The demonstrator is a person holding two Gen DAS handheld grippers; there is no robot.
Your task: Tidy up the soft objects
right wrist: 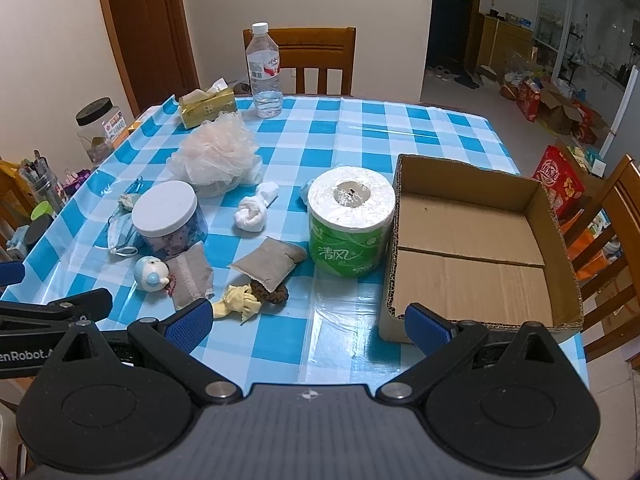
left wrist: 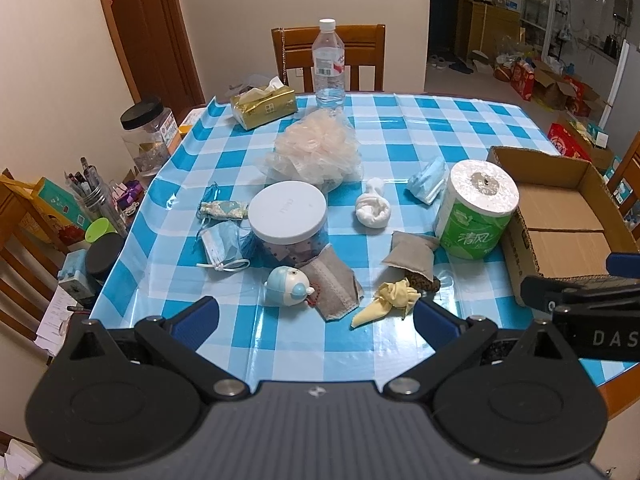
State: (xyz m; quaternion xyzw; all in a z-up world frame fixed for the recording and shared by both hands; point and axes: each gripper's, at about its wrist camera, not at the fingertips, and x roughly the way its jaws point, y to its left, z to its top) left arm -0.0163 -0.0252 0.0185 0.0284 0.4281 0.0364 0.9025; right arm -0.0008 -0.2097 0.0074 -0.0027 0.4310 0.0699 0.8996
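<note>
Hovering low at the table's near edge, left gripper (left wrist: 316, 314) and right gripper (right wrist: 308, 322), both spread wide and empty. Crumpled yellow cloth (left wrist: 390, 298) at twelve o'clock, open brown cardboard box (right wrist: 472, 248) at two o'clock, probably awaiting soft items.

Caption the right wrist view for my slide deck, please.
Open right gripper hovers over checkered table; empty cardboard box beside toilet roll.
</note>
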